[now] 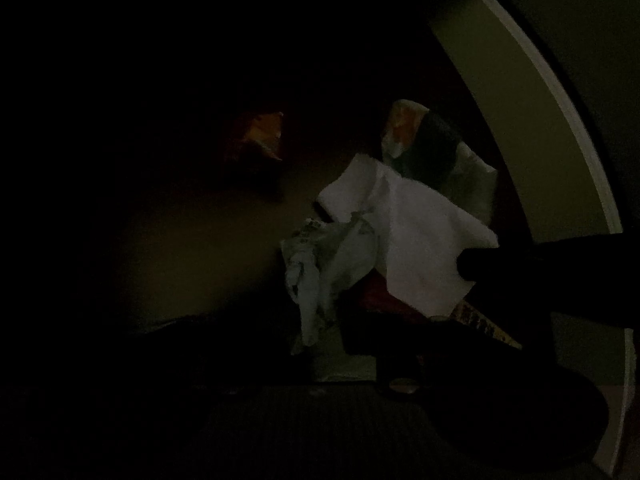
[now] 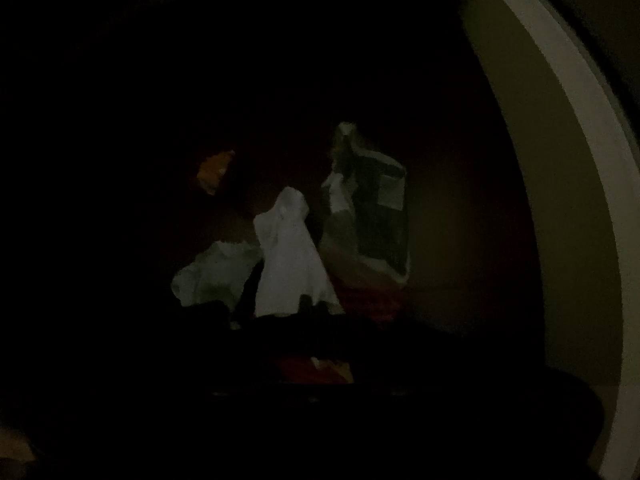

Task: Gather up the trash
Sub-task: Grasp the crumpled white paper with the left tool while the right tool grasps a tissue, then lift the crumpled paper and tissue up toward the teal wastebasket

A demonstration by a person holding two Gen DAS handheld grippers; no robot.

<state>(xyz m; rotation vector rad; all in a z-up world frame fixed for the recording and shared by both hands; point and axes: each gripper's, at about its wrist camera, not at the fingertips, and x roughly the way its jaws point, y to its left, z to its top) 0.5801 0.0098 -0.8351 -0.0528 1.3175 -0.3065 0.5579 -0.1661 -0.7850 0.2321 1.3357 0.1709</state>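
Observation:
The scene is very dark. A white sheet of paper (image 1: 412,232) (image 2: 288,256) lies on a pile of litter, and my right gripper (image 2: 306,308) (image 1: 466,266) is shut on its edge. Beside it lies a crumpled grey-white wrapper (image 1: 320,272) (image 2: 216,272). A red and yellow wrapper (image 1: 480,320) (image 2: 320,372) runs under the dark fingers of my left gripper (image 1: 392,320), which looks shut on it. Farther off sit a foil snack bag (image 1: 420,140) (image 2: 372,216) and an orange wrapper (image 1: 260,136) (image 2: 214,172).
A pale wall (image 1: 500,100) (image 2: 520,160) with a white edge strip (image 1: 568,128) (image 2: 592,120) curves down the right side. The brownish floor (image 1: 200,240) shows dimly left of the pile. Everything else is lost in darkness.

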